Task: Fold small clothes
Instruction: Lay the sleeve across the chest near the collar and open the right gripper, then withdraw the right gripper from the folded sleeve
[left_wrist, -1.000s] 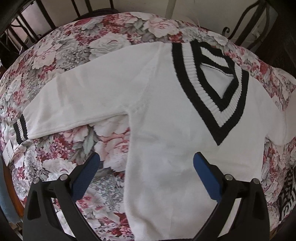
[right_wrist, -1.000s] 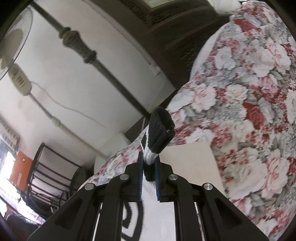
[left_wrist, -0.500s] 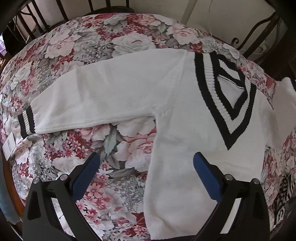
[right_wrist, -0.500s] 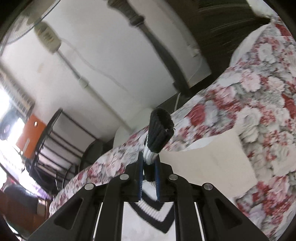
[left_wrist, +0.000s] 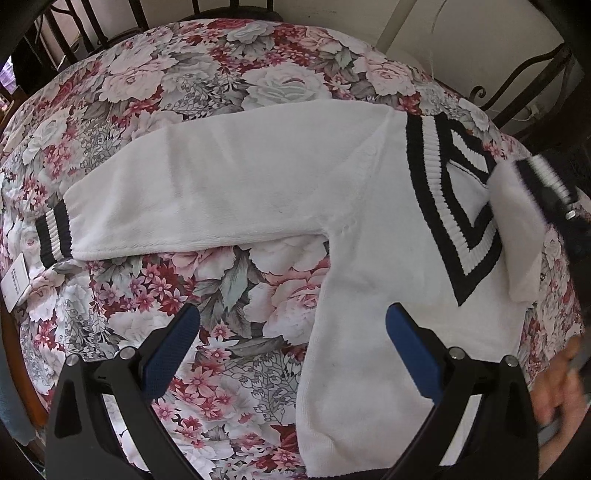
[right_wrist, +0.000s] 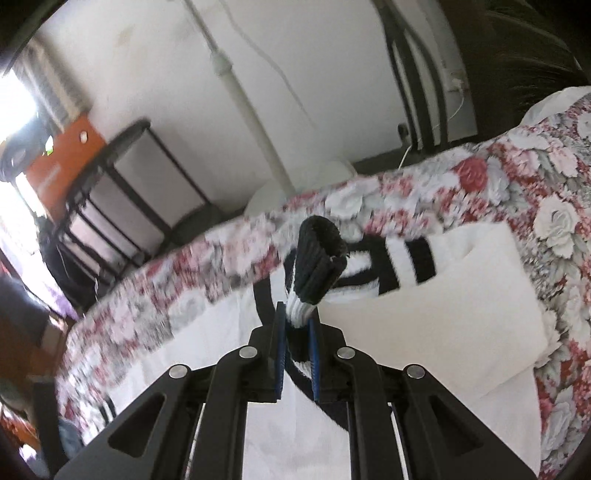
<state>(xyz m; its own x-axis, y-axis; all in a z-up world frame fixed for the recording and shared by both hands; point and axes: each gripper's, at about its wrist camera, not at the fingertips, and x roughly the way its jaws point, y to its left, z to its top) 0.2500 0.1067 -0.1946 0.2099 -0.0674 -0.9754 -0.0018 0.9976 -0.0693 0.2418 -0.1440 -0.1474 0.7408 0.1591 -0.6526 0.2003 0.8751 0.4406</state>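
Between the clenched right hand-held gripper (right_wrist: 295, 328) pads, the sweater's (left_wrist: 258, 192) striped cuff (right_wrist: 317, 266); left hand-held gripper (left_wrist: 291, 328) agape above.

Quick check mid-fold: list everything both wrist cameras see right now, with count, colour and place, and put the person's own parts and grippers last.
sweater: one, white with black-striped V-neck, flat on the cloth
left sleeve: one, white, stretched out sideways, striped cuff at its end
right sleeve cuff: one, black and white, pinched in the right gripper, lifted over the neckline
floral tablecloth: one, pink, red and grey, covering the table
paper tag: one, white, beside the left cuff
chairs: dark metal, around the table; count unclear
shelf rack: one, black, by the wall
pipe: one, white, on the wall
hand: one, blurred, at the lower right edge
left gripper: black with blue pads, open above the sweater's side
right gripper: black, shut on the cuff
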